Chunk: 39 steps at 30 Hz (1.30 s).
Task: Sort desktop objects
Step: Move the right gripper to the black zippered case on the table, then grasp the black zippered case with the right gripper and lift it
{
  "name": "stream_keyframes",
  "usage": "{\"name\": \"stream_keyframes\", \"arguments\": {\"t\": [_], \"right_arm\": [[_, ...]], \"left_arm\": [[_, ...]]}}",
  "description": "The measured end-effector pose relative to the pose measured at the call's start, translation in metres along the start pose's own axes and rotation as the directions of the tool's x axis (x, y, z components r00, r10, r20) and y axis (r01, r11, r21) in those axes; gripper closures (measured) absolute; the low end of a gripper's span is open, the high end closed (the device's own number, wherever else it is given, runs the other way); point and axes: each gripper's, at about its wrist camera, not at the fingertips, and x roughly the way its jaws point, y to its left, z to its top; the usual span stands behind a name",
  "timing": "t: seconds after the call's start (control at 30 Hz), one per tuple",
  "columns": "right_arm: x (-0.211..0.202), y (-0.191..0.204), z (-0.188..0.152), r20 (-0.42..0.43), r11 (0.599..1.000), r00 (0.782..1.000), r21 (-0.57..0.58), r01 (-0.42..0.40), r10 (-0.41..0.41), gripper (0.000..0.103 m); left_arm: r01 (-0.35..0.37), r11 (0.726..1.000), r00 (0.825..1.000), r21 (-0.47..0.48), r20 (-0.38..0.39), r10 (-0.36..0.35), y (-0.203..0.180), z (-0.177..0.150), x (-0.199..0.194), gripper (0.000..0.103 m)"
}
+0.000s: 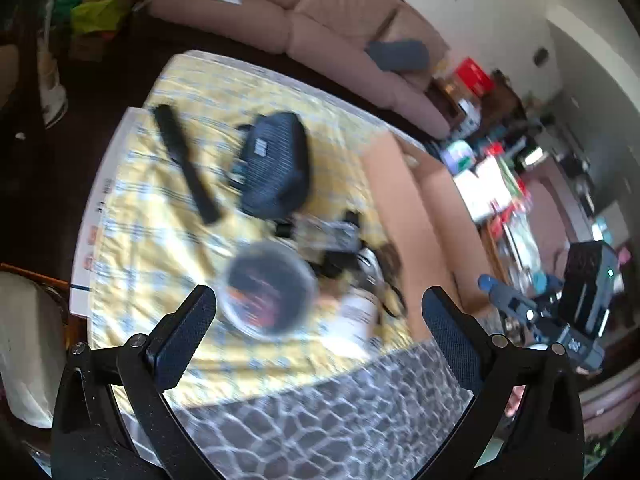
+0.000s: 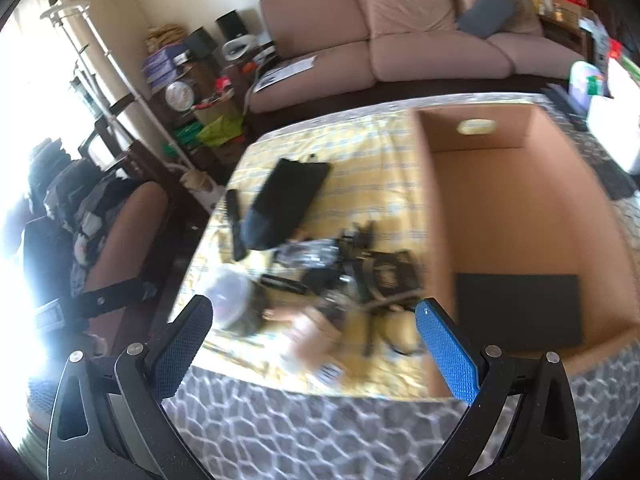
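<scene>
Clutter sits heaped on the yellow checked cloth [image 2: 360, 152] of the tabletop: a round clear tub [image 1: 270, 290], a soft dark pouch [image 1: 274, 164], a long black comb [image 1: 186, 164]. Beside it a cardboard box [image 2: 516, 216] stands open, likely for sorting. Left gripper [image 1: 318, 334] and right gripper [image 2: 314, 346] hover, fingers spread, empty.

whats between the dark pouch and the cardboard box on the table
Only bare yellow checked cloth between the dark pouch and the cardboard box; right wrist view shows it best.
</scene>
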Motion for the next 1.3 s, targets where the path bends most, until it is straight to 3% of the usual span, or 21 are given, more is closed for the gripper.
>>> {"name": "stream_keyframes", "arguments": {"t": [0.23, 0.57, 0.8, 1.03, 1.07, 1.13, 1.17, 1.3], "right_arm": [[0.079, 0.033, 0.031, -0.054, 0.999, 0.997, 0.004, -0.053, 0.053, 0.0], [0.182, 0.013, 0.084, -0.101, 0.976, 0.988, 0.196, -0.099, 0.12, 0.0], [0.228, 0.0, 0.09, -0.148, 0.953, 0.979, 0.288, -0.094, 0.141, 0.0], [0.253, 0.004, 0.081, -0.208, 0.958, 0.97, 0.278, -0.068, 0.129, 0.0], [0.252, 0.006, 0.081, -0.205, 0.961, 0.97, 0.268, -0.073, 0.131, 0.001], [0.252, 0.007, 0.081, -0.201, 0.962, 0.97, 0.261, -0.085, 0.14, 0.016], [0.25, 0.007, 0.082, -0.201, 0.963, 0.969, 0.256, -0.087, 0.141, 0.028], [0.245, 0.006, 0.083, -0.204, 0.961, 0.968, 0.261, -0.092, 0.148, 0.029]], "left_arm": [[0.049, 0.992, 0.998, -0.116, 0.034, -0.046, 0.049, 0.026, 0.027, 0.0], [0.112, 0.971, 0.993, -0.213, 0.053, -0.103, 0.089, 0.068, 0.074, 0.0], [0.132, 0.953, 0.991, -0.273, 0.036, -0.127, 0.11, 0.077, 0.093, 0.0], [0.175, 0.939, 0.984, -0.297, 0.038, -0.172, 0.111, 0.077, 0.097, 0.0], [0.18, 0.936, 0.984, -0.301, 0.038, -0.177, 0.112, 0.077, 0.099, 0.0], [0.198, 0.927, 0.98, -0.319, 0.038, -0.197, 0.114, 0.076, 0.101, 0.0], [0.207, 0.922, 0.978, -0.328, 0.037, -0.206, 0.117, 0.075, 0.101, 0.0], [0.256, 0.893, 0.965, -0.371, 0.037, -0.261, 0.121, 0.073, 0.107, 0.0]]}}
